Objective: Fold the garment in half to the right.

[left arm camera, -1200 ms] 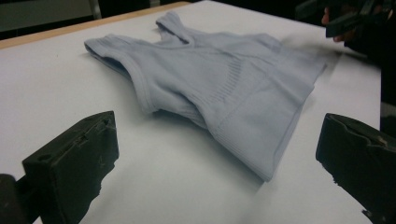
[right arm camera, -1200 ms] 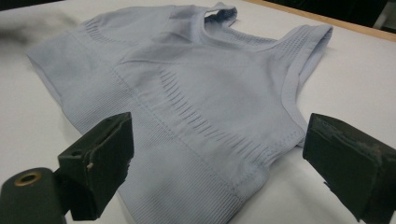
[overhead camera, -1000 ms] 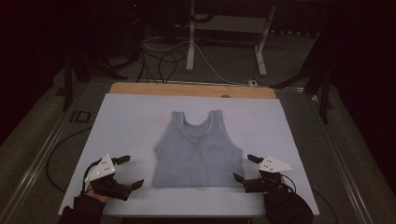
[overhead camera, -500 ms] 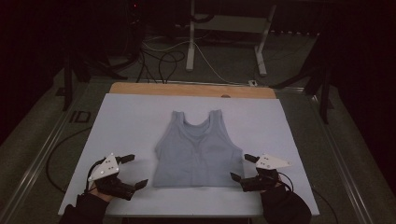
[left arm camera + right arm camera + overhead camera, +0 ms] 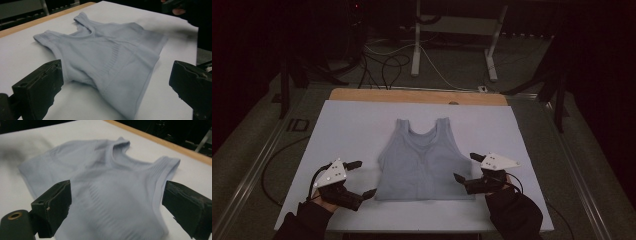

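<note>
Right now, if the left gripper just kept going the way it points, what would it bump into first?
Most likely the pale blue tank top. The left gripper, jaws open, points at its bottom corner, with a small gap of bare table between; depth is hard to judge.

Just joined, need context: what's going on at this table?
A person holds a gripper in each hand, one at either lower corner of a light blue tank top lying flat on the white table. The left gripper and right gripper are both open, aimed at the hem. Neither grips the fabric yet.
</note>
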The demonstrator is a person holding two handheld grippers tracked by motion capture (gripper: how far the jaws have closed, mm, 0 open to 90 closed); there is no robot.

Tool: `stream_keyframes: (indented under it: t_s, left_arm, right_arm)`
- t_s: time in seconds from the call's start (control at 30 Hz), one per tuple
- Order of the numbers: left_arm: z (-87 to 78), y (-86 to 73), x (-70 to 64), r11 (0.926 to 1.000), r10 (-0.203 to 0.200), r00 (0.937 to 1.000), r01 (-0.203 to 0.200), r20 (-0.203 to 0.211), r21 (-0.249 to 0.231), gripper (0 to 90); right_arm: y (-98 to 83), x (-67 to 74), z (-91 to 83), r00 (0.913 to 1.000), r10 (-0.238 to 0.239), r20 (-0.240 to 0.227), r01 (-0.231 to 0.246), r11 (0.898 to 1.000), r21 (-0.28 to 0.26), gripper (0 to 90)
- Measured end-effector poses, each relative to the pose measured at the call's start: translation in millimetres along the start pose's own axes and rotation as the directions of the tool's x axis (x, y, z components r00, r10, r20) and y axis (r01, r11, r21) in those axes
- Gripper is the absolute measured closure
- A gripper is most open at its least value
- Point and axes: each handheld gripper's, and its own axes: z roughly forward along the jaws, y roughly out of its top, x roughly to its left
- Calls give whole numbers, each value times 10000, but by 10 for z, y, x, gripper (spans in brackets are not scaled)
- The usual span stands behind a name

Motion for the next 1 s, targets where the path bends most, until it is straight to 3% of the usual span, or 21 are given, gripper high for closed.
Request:
stream_keyframes:
  t_s: [0.13,0.17,0.27,0.4,0.53,0.77,0.9,1.0]
  left_arm:
    - [20,62,-5,9999,30,9999,-28,-158,142,6]
    - [14,93,-8,10000,33,9991,-33,-415,-20,6]
    - [1,157,-6,10000,34,9984,-38,-556,-70,6]
    - [-14,228,-5,9997,249,9979,-249,-591,6,6]
    - [-41,326,-6,9997,217,9978,-224,-632,-116,6]
    - [-41,436,-38,9994,331,9980,-326,-544,107,6]
    - [-14,465,-41,9989,18,9980,12,-630,467,6]
    - [13,454,-57,9975,238,9972,-189,-706,688,7]
  right_arm:
    - [189,-42,116,9997,-223,-32,223,9997,57,90]
    - [222,-45,143,9997,-242,-55,242,9997,58,90]
    - [315,-52,234,9993,-357,-77,357,9993,75,89]
    - [408,-61,335,9987,-501,5,501,9986,144,90]
    - [557,-84,455,9986,-532,-4,532,9985,127,90]
    - [873,-145,699,9977,-670,103,670,9977,67,90]
    - [969,-151,812,9980,-625,66,625,9980,53,90]
    - [1046,-156,931,9983,-577,10,577,9983,-33,89]
